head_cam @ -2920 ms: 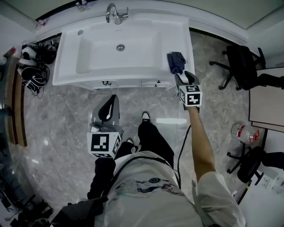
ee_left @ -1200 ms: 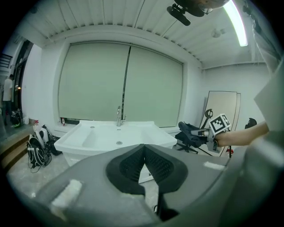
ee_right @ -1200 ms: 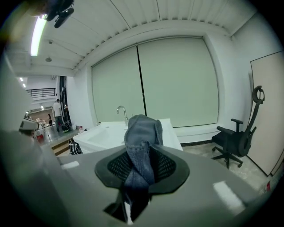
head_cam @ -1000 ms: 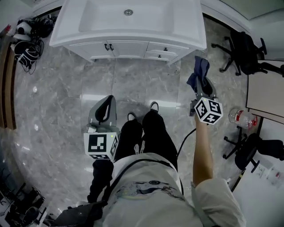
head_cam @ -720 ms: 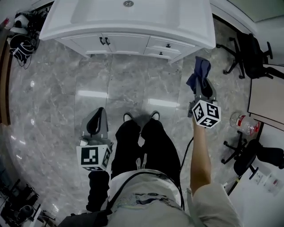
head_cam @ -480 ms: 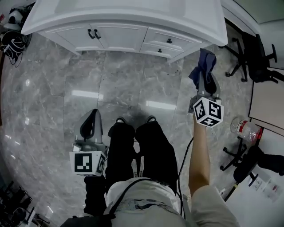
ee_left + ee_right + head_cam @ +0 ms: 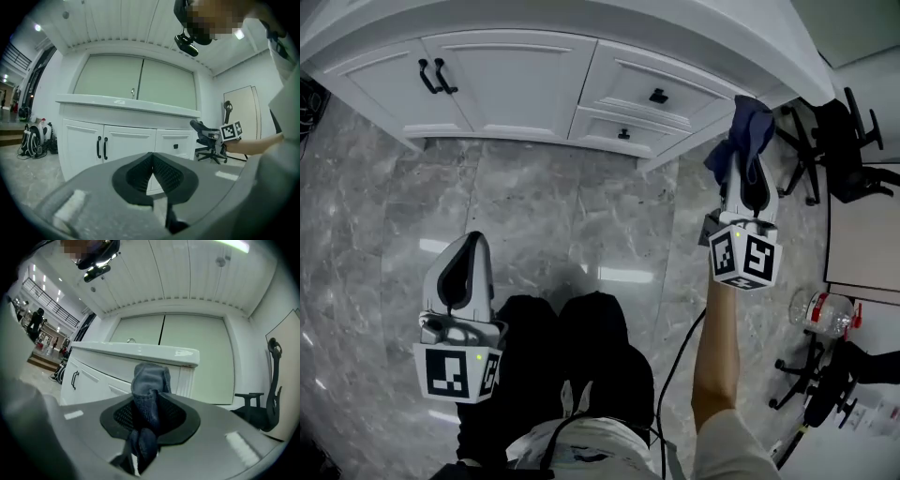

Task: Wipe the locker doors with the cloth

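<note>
Cloth point(image 7: 750, 124) (dark blue) points lengthwise from right gripper point(image 7: 744, 164) jaws toward cabinet point(image 7: 516, 80).

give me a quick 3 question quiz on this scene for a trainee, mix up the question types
1. True or false: the left gripper is holding the cloth.
2. The door handles on the white cabinet are: A black, B gold, C white.
3. Fill in: the left gripper's jaws are ____, with nothing between them.
Key: 1 false, the right gripper grips the cloth; 2 A; 3 shut.
</note>
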The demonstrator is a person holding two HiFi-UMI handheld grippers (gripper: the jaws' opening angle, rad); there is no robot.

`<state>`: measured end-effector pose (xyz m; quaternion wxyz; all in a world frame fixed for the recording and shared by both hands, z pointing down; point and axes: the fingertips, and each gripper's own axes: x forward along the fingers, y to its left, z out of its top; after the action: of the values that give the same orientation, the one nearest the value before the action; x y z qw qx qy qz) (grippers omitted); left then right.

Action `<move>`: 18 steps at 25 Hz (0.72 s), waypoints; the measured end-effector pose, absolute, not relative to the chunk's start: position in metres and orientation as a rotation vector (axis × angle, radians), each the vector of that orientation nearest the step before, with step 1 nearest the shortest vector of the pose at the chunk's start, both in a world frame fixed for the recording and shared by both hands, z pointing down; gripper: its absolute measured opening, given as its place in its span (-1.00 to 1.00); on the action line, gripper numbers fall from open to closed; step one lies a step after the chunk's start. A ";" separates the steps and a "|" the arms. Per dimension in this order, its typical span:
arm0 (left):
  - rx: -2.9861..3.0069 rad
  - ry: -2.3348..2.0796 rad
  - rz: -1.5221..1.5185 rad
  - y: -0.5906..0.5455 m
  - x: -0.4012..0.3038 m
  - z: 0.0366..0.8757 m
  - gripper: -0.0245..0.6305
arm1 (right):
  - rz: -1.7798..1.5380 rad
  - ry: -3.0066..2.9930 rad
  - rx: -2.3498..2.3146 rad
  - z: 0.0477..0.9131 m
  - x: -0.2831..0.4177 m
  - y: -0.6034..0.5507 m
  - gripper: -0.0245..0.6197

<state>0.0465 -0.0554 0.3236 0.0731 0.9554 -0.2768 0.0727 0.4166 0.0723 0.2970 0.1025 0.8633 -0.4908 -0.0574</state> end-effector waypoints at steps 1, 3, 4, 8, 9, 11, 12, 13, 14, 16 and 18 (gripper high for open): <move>2.886 -0.823 0.211 -0.056 0.050 0.338 -0.92 | -0.206 -1.443 2.550 0.306 0.422 0.069 -0.60; 2.913 -0.807 0.193 -0.059 0.058 0.367 -0.92 | -0.303 -1.429 2.549 0.316 0.435 0.060 -0.60; 2.922 -0.805 0.178 -0.062 0.061 0.380 -0.92 | -0.366 -1.419 2.539 0.317 0.441 0.053 -0.60; 2.926 -0.829 0.145 -0.063 0.062 0.424 -0.92 | -0.542 -1.348 2.478 0.328 0.459 0.029 -0.60; 2.927 -0.833 0.147 -0.062 0.062 0.433 -0.92 | -0.556 -1.332 2.479 0.332 0.466 0.024 -0.60; 2.928 -0.845 0.150 -0.061 0.059 0.448 -0.92 | -0.566 -1.306 2.478 0.342 0.481 0.014 -0.60; 2.925 -0.853 0.150 -0.060 0.057 0.454 -0.92 | -0.571 -1.298 2.471 0.346 0.486 0.009 -0.60; 2.921 -0.863 0.150 -0.060 0.054 0.458 -0.92 | -0.577 -1.293 2.462 0.348 0.490 0.005 -0.60; 2.915 -0.874 0.150 -0.059 0.051 0.462 -0.92 | -0.588 -1.289 2.454 0.350 0.493 0.002 -0.60; 2.906 -0.895 0.152 -0.058 0.045 0.466 -0.92 | -0.609 -1.287 2.445 0.352 0.494 0.000 -0.60; 2.910 -0.914 0.152 -0.055 0.041 0.466 -0.92 | -0.611 -1.297 2.444 0.357 0.494 0.000 -0.60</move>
<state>0.0407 -0.0550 0.4657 0.0439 0.9519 -0.2992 0.0499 0.4935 -0.0001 0.3569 0.1535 0.8523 -0.4523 -0.2131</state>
